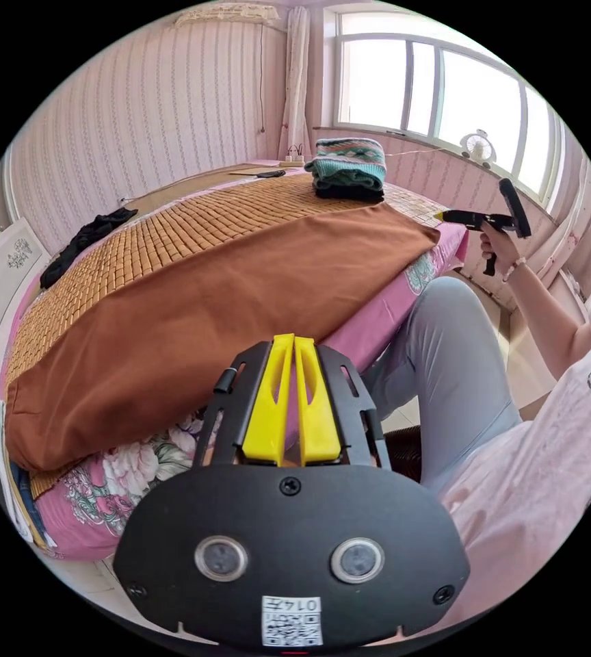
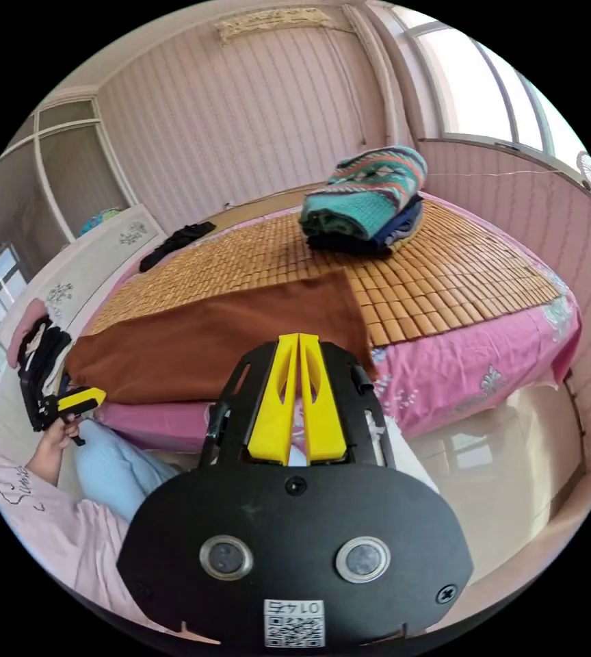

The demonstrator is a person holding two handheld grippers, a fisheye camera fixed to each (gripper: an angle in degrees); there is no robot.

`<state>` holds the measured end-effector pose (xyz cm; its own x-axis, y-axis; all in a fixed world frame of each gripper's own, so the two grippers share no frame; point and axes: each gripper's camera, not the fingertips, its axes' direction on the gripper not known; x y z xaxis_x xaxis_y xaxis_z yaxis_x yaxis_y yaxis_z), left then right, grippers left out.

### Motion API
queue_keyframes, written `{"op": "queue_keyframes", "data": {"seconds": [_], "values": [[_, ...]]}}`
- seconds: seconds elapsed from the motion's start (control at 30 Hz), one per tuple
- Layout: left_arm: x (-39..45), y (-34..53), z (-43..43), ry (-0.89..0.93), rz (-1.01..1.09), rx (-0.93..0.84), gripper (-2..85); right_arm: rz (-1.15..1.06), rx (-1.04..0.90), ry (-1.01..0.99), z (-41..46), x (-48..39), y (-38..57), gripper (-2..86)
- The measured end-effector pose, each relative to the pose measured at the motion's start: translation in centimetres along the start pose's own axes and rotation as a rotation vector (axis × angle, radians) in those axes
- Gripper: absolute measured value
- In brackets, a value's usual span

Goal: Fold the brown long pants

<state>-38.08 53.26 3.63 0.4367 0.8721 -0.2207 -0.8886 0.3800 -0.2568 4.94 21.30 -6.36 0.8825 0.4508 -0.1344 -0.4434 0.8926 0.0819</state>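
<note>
Brown pants (image 1: pixel 206 308) flat on bed – both grippers closed, clear

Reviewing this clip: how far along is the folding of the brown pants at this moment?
Done: the brown pants lie flat along the bamboo mat near the bed edge as one long strip, apparently folded leg over leg. In hand: nothing; the left gripper and right gripper are shut, empty and off the cloth. Left: the crosswise folds to shorten it, perhaps then joining the folded clothes stack.
</note>
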Motion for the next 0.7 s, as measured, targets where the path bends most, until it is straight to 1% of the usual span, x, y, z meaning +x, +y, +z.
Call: {"op": "queue_keyframes", "data": {"seconds": [0.07,0.1,0.13,0.17,0.2,0.23,0.27,0.37,0.43,0.5,0.53,0.57,0.67,0.7], "values": [[0.3,0.4,-0.3,-0.044,-0.004,0.028,-1.0,-0.150,-0.088,-0.193,3.0,-6.2,-2.1,-0.2],[0.3,0.6,-0.1,-0.071,-0.012,0.034,-1.0,-0.192,-0.124,-0.230,4.1,-8.1,-2.7,-0.3],[0.3,0.7,0.0,-0.074,-0.017,0.034,-1.0,-0.287,-0.175,-0.294,6.2,-12.4,-3.7,-0.3],[0.7,0.8,0.0,-0.076,0.005,0.052,-0.9,-0.376,-0.202,-0.345,8.3,-16.9,-4.5,-0.3],[1.5,1.1,-0.3,-0.090,0.053,0.101,-0.9,-0.423,-0.210,-0.371,9.3,-19.3,-4.9,-0.3],[1.9,1.3,-0.4,-0.102,0.076,0.120,-0.9,-0.529,-0.235,-0.399,11.4,-24.1,-5.5,-0.3],[2.5,1.5,-0.2,-0.128,0.095,0.134,-0.7,-0.613,-0.271,-0.362,13.6,-28.5,-6.3,-0.3],[2.8,2.2,1.7,-0.118,0.087,0.062,-0.5,-0.684,-0.310,-0.274,18.8,-36.1,-9.1,-0.3],[2.2,3.4,1.7,-0.101,0.044,0.114,-0.5,-0.684,-0.345,-0.258,21.4,-38.9,-10.8,-0.3],[1.5,4.4,1.4,-0.059,0.002,0.123,-0.7,-0.710,-0.433,-0.152,24.8,-41.1,-11.6,-0.3],[1.3,4.6,1.3,-0.053,-0.007,0.125,-0.7,-0.732,-0.513,-0.111,27.1,-41.8,-11.5,-0.3],[1.0,4.9,1.1,-0.045,-0.010,0.133,-0.8,-0.716,-0.476,-0.141,27.0,-41.9,-12.2,-0.3],[-0.5,5.7,-0.5,-0.006,-0.031,0.140,-0.8,-0.678,-0.544,-0.210,28.0,-41.8,-13.8,-0.3],[-1.9,6.4,-2.1,-0.043,-0.076,0.175,-0.8,-0.668,-0.555,-0.226,28.1,-41.7,-14.0,-0.3]]}}
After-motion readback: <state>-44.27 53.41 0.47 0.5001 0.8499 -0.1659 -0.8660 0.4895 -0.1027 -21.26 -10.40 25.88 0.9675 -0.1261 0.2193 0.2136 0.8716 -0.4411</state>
